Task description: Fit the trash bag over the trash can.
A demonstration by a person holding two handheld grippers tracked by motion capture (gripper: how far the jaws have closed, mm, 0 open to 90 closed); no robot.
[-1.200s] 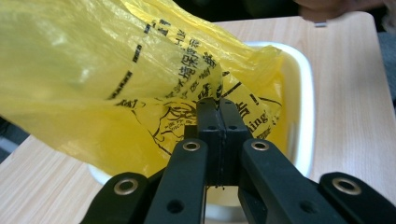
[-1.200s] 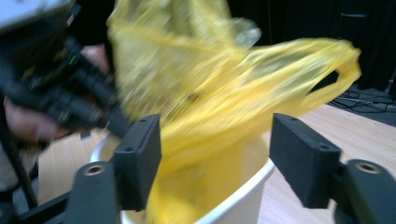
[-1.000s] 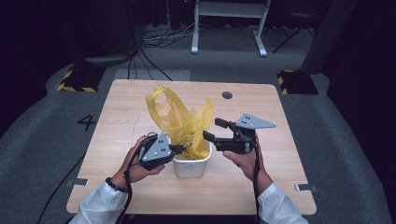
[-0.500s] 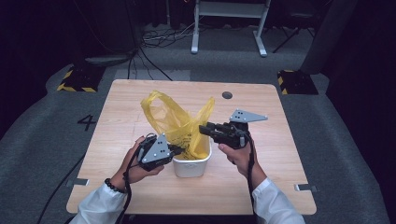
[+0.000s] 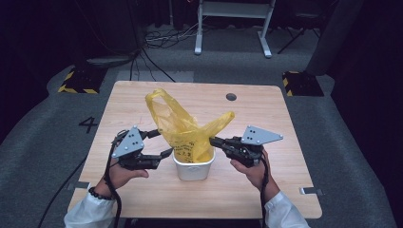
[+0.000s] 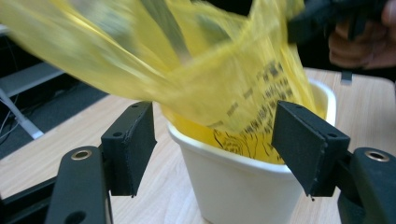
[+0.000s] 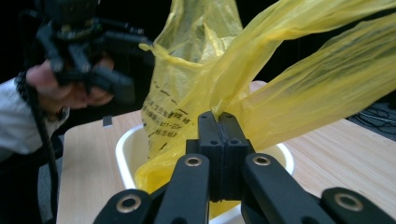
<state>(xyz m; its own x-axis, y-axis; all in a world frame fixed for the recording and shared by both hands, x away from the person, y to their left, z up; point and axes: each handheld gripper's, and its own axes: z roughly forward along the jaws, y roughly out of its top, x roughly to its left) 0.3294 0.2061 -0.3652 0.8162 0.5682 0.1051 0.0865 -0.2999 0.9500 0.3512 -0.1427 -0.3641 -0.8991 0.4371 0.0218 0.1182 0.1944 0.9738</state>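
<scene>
My left gripper (image 5: 159, 144) has its jaws spread — they have just been opening, and they now stand apart just left of the white tub (image 5: 194, 167), pressing on nothing. In the left gripper view the two black pads (image 6: 128, 147) frame the tub's near wall and the bag's printed lower part, but touch neither. The yellow plastic bag (image 5: 183, 127) sits in the tub at the middle of the wooden table (image 5: 285, 185), its lower part tucked inside the rim, one handle loop standing up toward the far left and the other stretched out to the right. On that right-hand stretch my right gripper (image 5: 212, 140) has just closed — its jaws are pressed together with a fold of the yellow film pinched between them, seen close in the right gripper view (image 7: 218, 122), just above the tub's rim.
</scene>
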